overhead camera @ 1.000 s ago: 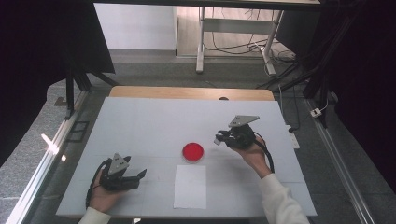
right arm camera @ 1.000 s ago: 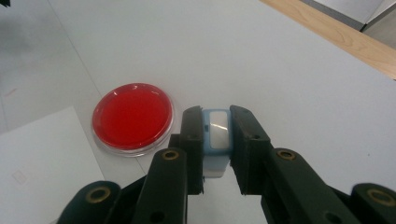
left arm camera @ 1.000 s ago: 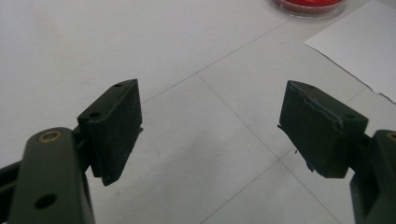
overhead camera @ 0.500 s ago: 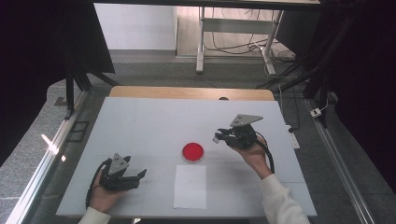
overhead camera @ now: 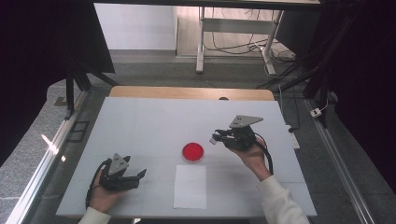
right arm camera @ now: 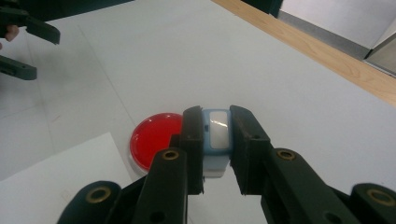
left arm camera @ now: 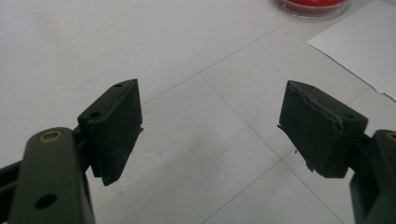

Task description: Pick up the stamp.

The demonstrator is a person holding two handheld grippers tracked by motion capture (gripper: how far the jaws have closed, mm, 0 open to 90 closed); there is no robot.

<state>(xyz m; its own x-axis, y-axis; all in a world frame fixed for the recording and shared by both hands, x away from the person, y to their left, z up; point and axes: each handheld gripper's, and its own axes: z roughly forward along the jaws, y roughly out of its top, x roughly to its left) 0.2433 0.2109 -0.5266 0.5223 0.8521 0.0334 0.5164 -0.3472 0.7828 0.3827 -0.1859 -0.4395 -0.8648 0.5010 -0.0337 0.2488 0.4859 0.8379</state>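
- You are working at a white table [overhead camera: 154, 121] with a wooden far edge, dark curtains hanging on both sides and a grey floor with cables beyond.
- Your right claw [right arm camera: 215, 140] is holding a small pale-blue block [right arm camera: 216, 135] with a white face, the jaws pressing on its two flat sides and closed down to its width.
- The block is sitting between the pads near their tips, its top poking just past them; in the high view the right claw [overhead camera: 219, 138] is hanging above the table with the piece at its tip.
- It looks light, hard and smooth, so you are probably risking a slip rather than a crush; holding it by the flat sides, as now, seems the soundest grip.
- A red dish [right arm camera: 156, 136] is lying just beyond and to the left of the right claw's tips, lower down on the table, with a paper sheet [overhead camera: 190, 185] nearer you.
- Your left claw [left arm camera: 210, 126] is resting wide open and gripping nothing, with bare table between its pads; the dish's edge [left arm camera: 310, 5] is lying well ahead of it, to the right.
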